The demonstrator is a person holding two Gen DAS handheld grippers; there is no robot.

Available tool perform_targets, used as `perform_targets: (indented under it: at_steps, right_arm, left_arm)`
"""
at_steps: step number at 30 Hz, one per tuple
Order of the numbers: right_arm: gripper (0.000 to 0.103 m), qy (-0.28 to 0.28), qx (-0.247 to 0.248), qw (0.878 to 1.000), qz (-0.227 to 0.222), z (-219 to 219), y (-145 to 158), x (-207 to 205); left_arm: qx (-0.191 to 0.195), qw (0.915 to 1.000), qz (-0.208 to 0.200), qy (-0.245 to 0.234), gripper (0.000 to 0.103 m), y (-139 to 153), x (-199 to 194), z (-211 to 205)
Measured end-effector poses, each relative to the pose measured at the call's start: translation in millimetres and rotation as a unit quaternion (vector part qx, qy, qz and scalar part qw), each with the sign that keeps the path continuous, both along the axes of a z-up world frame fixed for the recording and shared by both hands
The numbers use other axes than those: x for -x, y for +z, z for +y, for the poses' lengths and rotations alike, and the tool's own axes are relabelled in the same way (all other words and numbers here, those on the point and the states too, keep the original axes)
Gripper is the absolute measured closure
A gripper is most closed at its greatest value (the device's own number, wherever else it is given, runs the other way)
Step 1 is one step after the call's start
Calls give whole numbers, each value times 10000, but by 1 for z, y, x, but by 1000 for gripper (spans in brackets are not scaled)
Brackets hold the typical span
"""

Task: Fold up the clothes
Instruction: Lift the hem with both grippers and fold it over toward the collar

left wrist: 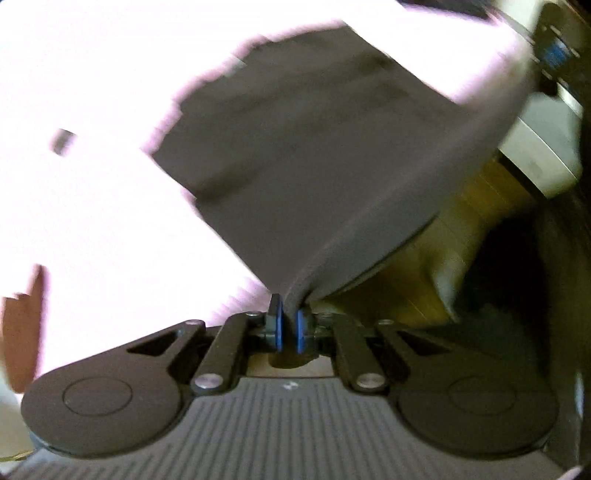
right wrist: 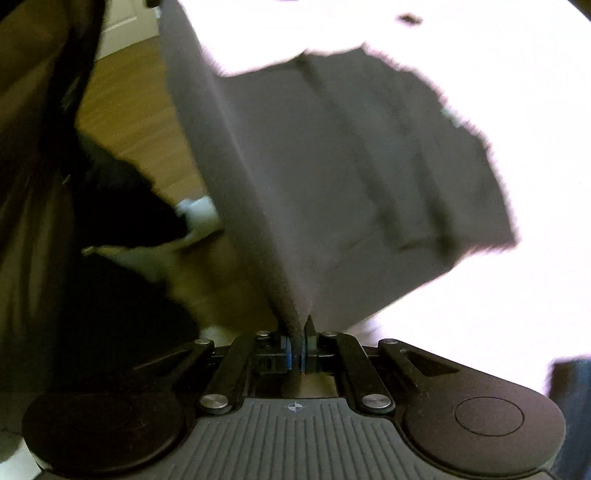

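Observation:
A dark grey garment (left wrist: 314, 147) stretches up and away from my left gripper (left wrist: 290, 325), which is shut on a folded edge of it between blue pads. The same grey garment (right wrist: 351, 177) fills the middle of the right wrist view, and my right gripper (right wrist: 297, 350) is shut on another edge of it. The cloth hangs taut and lifted off a very bright white surface (left wrist: 92, 184), which also shows in the right wrist view as the white surface (right wrist: 498, 295). Both views are motion-blurred.
A wooden floor (right wrist: 129, 103) and dark shapes lie left in the right wrist view. A wooden floor (left wrist: 461, 240) and a pale cabinet (left wrist: 543, 147) show at right in the left wrist view. A small dark speck (right wrist: 408, 18) sits on the white surface.

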State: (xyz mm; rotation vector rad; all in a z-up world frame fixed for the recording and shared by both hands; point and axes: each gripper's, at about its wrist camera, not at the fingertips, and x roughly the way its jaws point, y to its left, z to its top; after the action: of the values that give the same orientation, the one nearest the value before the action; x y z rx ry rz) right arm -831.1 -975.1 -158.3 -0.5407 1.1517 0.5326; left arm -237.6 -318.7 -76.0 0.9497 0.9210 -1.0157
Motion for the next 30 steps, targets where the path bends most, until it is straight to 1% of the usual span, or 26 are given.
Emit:
perform_targets:
  at_steps: [2,4,5,7,9,12,15,18,21,26,30]
  right_arm:
    - [100,67,96,9992,-386,-18,19,-40]
    - [100,77,215,9974,-686,-34,34,-81]
    - [100,78,288,9965,-782,-39,38,-101]
    - [100,51,398,9954,-871,-48,41,-141]
    - [100,4,483,9951,-860,-57,37,-183]
    - [100,-18,661,9957,-646,-68,17,-236]
    - [100,-350,637,9968,-320,-73,-5,-280]
    - [100,-666,636,9957,49,-83,-31,-317]
    - [100,-878,701,9932,291,-95,-49,-343]
    - [100,-1223,625,9893,495,-126,-63,-385]
    - [100,-1249,586,9884,636,-144,-84,-418]
  left_arm:
    - [183,9992,-361,70,97,19,-30,-20]
    - [238,9975,-668,15,97,28,-59,-42]
    - [252,9968,-757,12,97,29,-75,-52]
    - [288,9962,-818,102,97,27,-108,-70]
    - [341,9962,-780,180,97,20,-139,-85]
    - [326,9977,-583,87,97,-4,-194,-105]
    - [319,9990,-309,-36,97,-30,-241,-114]
    - [360,9993,-34,-64,97,-56,-273,-138]
    - [394,9989,185,-166,97,-74,-306,-157]
    - [275,9984,395,-301,97,-100,-348,-193]
    - [74,9983,524,-253,97,-126,-370,-217]
